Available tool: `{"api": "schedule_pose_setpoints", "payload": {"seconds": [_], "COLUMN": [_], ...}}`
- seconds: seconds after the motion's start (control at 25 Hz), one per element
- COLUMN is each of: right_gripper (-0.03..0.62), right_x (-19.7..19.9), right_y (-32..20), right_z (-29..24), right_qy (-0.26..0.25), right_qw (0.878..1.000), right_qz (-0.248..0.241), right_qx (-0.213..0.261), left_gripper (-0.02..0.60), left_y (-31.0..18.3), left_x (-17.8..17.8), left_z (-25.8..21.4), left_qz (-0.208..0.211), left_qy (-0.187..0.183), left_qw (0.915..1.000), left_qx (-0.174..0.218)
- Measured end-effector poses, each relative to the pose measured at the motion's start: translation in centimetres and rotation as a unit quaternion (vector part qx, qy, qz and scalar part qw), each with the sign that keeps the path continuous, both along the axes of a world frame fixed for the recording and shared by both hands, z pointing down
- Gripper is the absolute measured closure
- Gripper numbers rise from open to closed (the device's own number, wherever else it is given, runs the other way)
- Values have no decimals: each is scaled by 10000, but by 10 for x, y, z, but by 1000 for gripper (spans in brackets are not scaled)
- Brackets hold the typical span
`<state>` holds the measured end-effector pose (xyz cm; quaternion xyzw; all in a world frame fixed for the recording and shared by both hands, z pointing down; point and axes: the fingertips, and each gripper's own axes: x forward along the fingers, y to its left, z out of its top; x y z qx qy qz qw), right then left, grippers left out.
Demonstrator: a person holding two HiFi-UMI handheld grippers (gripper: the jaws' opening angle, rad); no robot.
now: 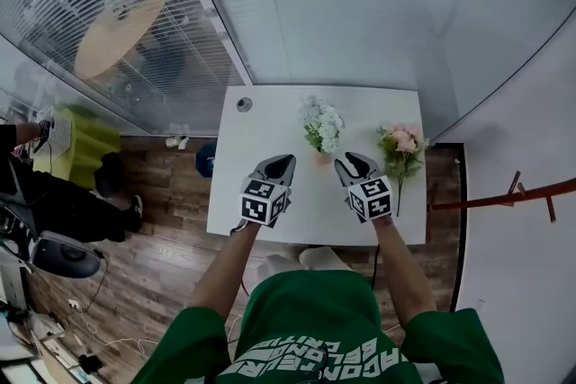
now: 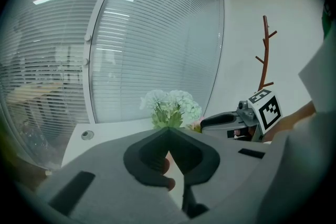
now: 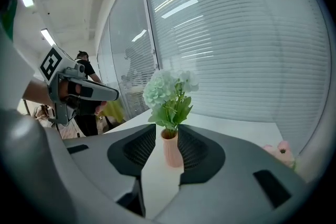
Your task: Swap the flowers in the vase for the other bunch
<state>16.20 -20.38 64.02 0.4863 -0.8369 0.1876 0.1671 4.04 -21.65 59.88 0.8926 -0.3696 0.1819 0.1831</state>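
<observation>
A small pink vase (image 1: pixel 322 157) stands mid-table holding a white and pale green bunch (image 1: pixel 321 125). The other bunch, pink flowers (image 1: pixel 400 146) with green stems, lies flat on the table to its right. My left gripper (image 1: pixel 286 159) hovers just left of the vase; in the left gripper view its jaw tips meet (image 2: pixel 168 129) below the white bunch (image 2: pixel 170 105), with nothing held. My right gripper (image 1: pixel 346 159) hovers just right of the vase, open. In the right gripper view the vase (image 3: pixel 171 149) shows through the gap a little beyond the tips (image 3: pixel 167 128), untouched.
The white table (image 1: pixel 270 130) backs onto a glass wall with blinds and has a round cable hole (image 1: pixel 244 104) at its far left. A brown coat stand (image 1: pixel 513 193) is at the right. A green seat (image 1: pixel 81 144) and a person in black (image 1: pixel 36 184) are at the left.
</observation>
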Motion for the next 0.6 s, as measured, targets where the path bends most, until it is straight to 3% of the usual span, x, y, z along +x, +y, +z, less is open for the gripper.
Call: {"api": "schedule_pose_setpoints", "payload": {"seconds": [0.32,0.6], "right_gripper": [390,376], "right_x": [-12,-19], "right_y": [-20,-37], "right_z": [23,40], "right_qy": [17,51], "right_qw": [9990,9979], "right_qz": [-419,-603], "right_qx": [-121,-216], "left_gripper": [578,578], "left_y": [-7,-16], "left_x": [4,2], "left_z": [11,14], "left_qz": [-35,-168], "left_qy": [-31,4], "left_qw": [10000,9999], "left_qx": [-61,-36]}}
